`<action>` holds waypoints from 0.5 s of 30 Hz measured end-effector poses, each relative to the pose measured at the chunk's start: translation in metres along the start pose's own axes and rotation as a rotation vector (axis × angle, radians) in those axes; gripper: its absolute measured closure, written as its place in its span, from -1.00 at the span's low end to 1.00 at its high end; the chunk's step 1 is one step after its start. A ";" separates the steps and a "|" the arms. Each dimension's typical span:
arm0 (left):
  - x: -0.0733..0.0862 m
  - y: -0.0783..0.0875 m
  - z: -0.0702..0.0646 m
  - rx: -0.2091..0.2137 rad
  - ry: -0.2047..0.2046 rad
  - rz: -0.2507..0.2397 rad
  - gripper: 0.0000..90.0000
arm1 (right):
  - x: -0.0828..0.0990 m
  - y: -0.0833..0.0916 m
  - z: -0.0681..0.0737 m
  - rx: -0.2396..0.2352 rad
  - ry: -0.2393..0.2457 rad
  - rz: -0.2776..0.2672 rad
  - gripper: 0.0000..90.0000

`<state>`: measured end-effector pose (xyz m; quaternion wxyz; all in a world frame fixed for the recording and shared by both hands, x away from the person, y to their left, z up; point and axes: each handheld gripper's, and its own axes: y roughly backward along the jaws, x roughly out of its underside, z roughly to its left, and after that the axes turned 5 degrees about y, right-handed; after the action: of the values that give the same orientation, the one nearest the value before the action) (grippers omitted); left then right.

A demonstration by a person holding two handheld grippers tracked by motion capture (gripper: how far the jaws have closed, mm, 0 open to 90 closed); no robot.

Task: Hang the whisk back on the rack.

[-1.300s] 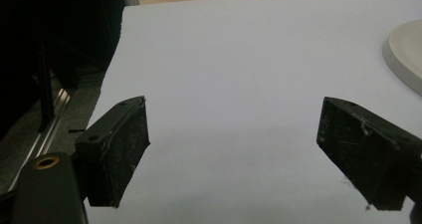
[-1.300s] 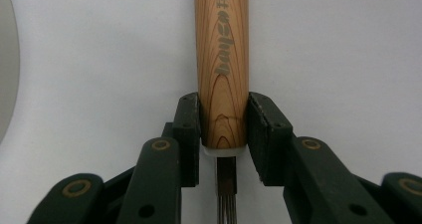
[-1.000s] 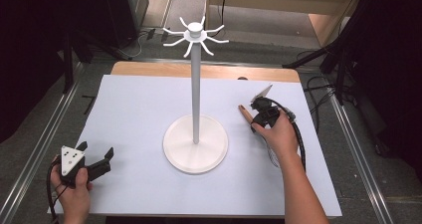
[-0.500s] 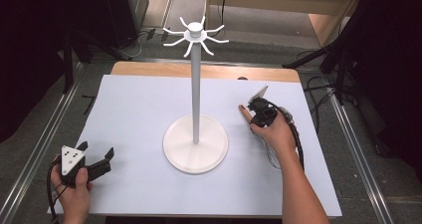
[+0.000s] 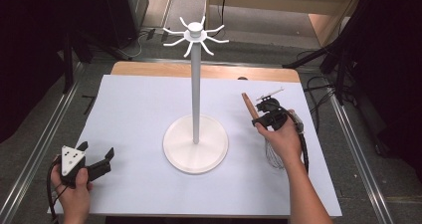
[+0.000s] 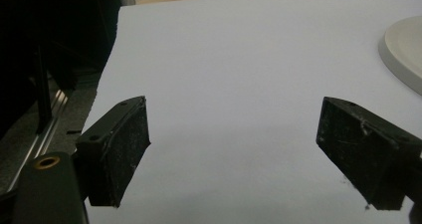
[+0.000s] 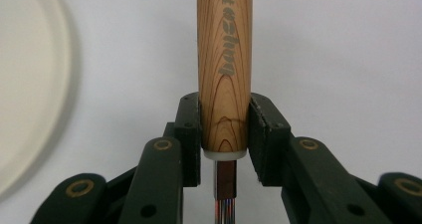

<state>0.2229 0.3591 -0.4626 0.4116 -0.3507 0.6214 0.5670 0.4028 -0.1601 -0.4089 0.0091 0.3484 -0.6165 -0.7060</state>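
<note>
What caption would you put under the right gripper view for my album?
The right tool clamps the wooden handle of a whisk beside the white stand's round base.

Your right tool (image 7: pixel 224 134) clamps a whisk handle (image 7: pixel 225 59) of smooth, matt wood with clear grain and printed lettering; thin metal wires (image 5: pixel 272 154) look shiny. Tool pads (image 6: pixel 124 149) are matt black, scuffed. The surface (image 5: pixel 139 114) is matt white sheet; the stand (image 5: pixel 195 144) is smooth white.

Left tongs (image 6: pixel 234 154) wide open w/ nothing between, over white sheet (image 6: pixel 259 59); stand base (image 6: pixel 405 50) at right edge.
</note>
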 end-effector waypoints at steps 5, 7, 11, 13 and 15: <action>0.000 0.000 0.000 -0.001 -0.002 0.002 -0.68 | 0.007 0.026 0.008 -0.028 0.014 -0.142 0.58; 0.000 0.000 0.000 -0.001 -0.003 0.003 -0.68 | 0.008 0.030 0.010 -0.030 0.012 -0.161 0.58; 0.000 0.000 0.000 -0.001 -0.004 0.003 -0.68 | 0.011 0.039 0.017 -0.050 0.010 -0.232 0.58; 0.000 0.000 0.000 -0.003 -0.005 0.004 -0.68 | 0.012 0.043 0.020 -0.059 0.012 -0.259 0.58; 0.000 0.000 0.000 -0.003 -0.008 0.005 -0.68 | 0.013 0.046 0.023 -0.071 0.017 -0.295 0.58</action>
<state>0.2230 0.3586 -0.4625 0.4122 -0.3472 0.6199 0.5704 0.3616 -0.1569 -0.3746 -0.0771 0.4408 -0.5331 -0.7181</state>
